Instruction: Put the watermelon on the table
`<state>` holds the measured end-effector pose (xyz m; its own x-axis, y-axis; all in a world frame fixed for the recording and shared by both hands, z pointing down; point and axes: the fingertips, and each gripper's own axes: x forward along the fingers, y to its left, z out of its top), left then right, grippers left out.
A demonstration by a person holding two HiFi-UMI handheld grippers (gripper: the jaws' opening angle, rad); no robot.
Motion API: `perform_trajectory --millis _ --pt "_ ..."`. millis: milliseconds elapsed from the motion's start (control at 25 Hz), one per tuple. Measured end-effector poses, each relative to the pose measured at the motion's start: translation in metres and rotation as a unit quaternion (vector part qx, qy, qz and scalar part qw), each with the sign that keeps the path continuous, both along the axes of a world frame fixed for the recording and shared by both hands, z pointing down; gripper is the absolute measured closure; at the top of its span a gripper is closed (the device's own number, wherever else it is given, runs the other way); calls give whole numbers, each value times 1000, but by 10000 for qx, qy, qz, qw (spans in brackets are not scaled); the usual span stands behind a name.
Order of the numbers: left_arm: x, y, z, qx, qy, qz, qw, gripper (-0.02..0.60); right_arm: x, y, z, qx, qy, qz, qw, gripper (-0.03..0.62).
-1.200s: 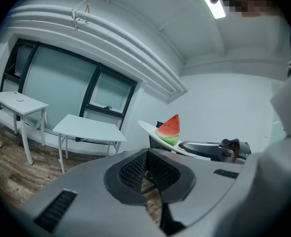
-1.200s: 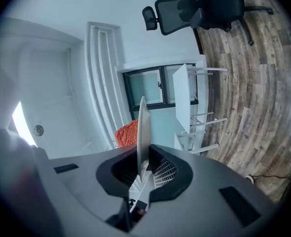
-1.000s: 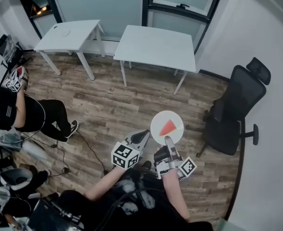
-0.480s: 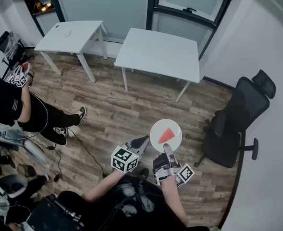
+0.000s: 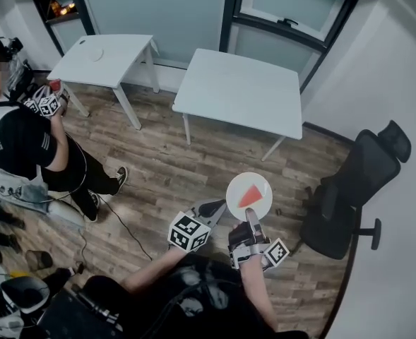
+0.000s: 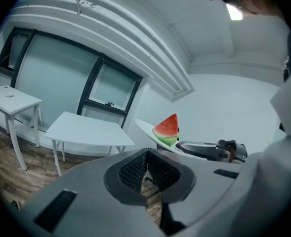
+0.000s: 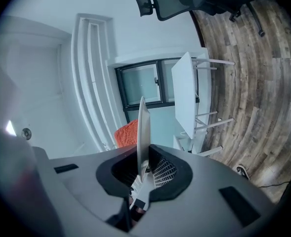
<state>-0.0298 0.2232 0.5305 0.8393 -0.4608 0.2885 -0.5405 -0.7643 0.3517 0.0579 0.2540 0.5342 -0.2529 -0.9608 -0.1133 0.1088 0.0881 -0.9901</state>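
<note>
A red watermelon wedge lies on a round white plate held level above the wood floor. My right gripper is shut on the plate's near rim. In the right gripper view the plate stands edge-on between the pads, with the wedge on its left. My left gripper hovers just left of the plate, shut on nothing. In the left gripper view its pads meet, and the wedge and plate show ahead to the right. The white table stands ahead, bare.
A second white table stands at the back left. A black office chair is at the right, near the wall. A person with grippers stands at the left. Cables trail on the floor.
Both grippers and the plate with the wedge have moved forward toward the white table, which now looks nearer. The person at the left has stood up and shifted.
</note>
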Motion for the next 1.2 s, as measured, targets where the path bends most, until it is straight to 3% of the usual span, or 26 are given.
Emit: perform_trajectory --millis 280,480,720,1000,1200 --pt "-7 -45 4 -153 82 -3 9998 575 -7 -36 6 -105 -16 -49 9999 562" --pt "18 -70 19 -388 51 51 9992 575 11 -78 21 -291 -89 -175 9994 562" --pt "44 -121 21 -440 75 -136 9989 575 25 -143 14 -143 -70 -588 9981 562" --pt "84 -181 11 -206 -111 -293 9993 575 70 -203 10 13 -72 -748 9972 562" --pt "88 -219 7 78 -145 -765 9969 575 102 -224 27 -139 -138 -731 9971 562"
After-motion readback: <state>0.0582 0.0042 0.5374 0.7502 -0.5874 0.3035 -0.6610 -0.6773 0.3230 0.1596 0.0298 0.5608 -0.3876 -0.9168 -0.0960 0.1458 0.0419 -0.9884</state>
